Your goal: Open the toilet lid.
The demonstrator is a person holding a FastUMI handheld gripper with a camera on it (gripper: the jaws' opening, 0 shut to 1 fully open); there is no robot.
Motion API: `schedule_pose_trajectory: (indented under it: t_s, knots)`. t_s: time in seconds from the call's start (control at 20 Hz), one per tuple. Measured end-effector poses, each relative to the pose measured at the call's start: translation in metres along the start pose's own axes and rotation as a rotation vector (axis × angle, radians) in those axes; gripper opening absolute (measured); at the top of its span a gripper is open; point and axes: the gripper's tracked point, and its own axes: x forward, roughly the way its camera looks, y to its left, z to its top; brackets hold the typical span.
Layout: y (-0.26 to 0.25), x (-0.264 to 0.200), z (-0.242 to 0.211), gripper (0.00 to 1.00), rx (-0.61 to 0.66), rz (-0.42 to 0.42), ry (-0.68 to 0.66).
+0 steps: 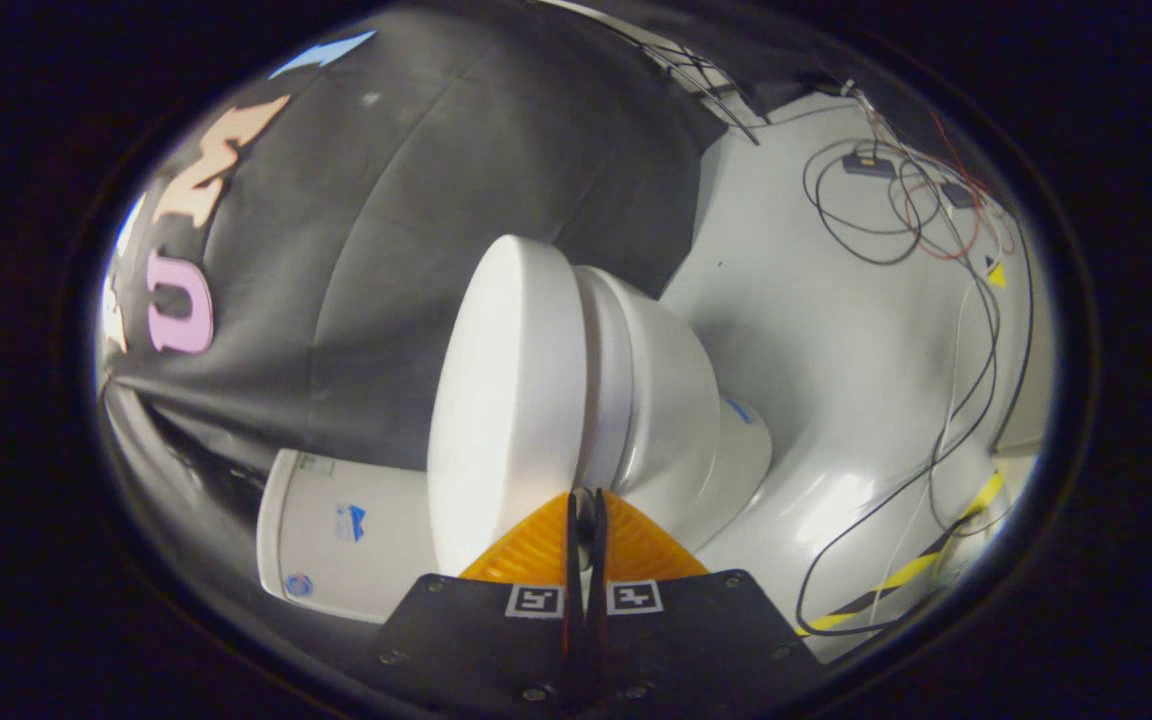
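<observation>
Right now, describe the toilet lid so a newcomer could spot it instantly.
Find the white toilet standing on the pale floor against the black cloth wall. The lid is the big smooth oval disc just ahead of the nearly shut gripper. Unlike the boxy tank beside it, it is rounded and unmarked.

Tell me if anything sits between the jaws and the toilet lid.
Nothing visible does. The gripper has its jaws nearly closed, right at the rim of the lid, at the seam with the bowl. The loose cables lie beyond on the floor.
</observation>
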Motion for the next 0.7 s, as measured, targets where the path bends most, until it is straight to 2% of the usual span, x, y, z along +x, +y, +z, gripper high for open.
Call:
schedule_pose_trajectory:
  t_s: [0.35,0.5,0.6,0.7]
  knots:
    - [0.036,-0.017,0.011,0.01,-0.048,-0.021,-0.092]
    - [0.052,-0.027,0.013,0.01,-0.147,-0.012,-0.095]
    - [0.070,-0.032,0.012,0.01,-0.200,0.027,-0.105]
    - [0.097,-0.037,0.008,0.01,-0.232,0.107,-0.108]
